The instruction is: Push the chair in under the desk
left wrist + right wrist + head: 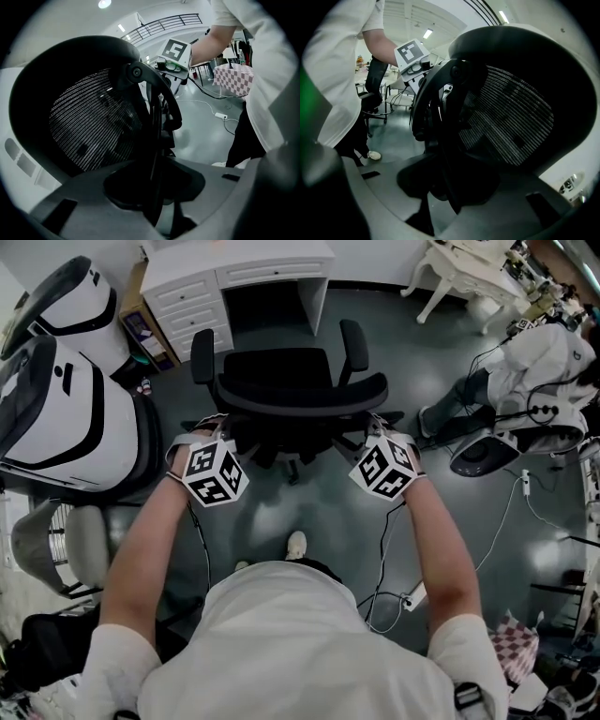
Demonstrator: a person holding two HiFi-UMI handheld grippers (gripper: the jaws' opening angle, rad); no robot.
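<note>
Standing behind the chair, we held it by its backrest, with one tool at each side edge. The left tool was pinching the left rim of the backrest, and the left gripper view showed the dark frame running down between its jaws. The right tool was clamped on the right rim in the same way. The chair stood on the grey floor, facing the knee opening of the white desk. It was near the opening, but as far as we could judge its seat was not yet under the top.

We judged the chair fairly heavy, though likely to roll easily on its base. The mesh panel looked soft and springy, while the frame around it looked stiff. The rim was therefore the right place to hold, at matching heights on both sides. Since the seat probably swivels, an uneven push could turn it, and the armrests might catch the drawer side of the desk.

The drawers were all closed, so we could not see their contents. A brown box beside the desk held items too small for us to name.
</note>
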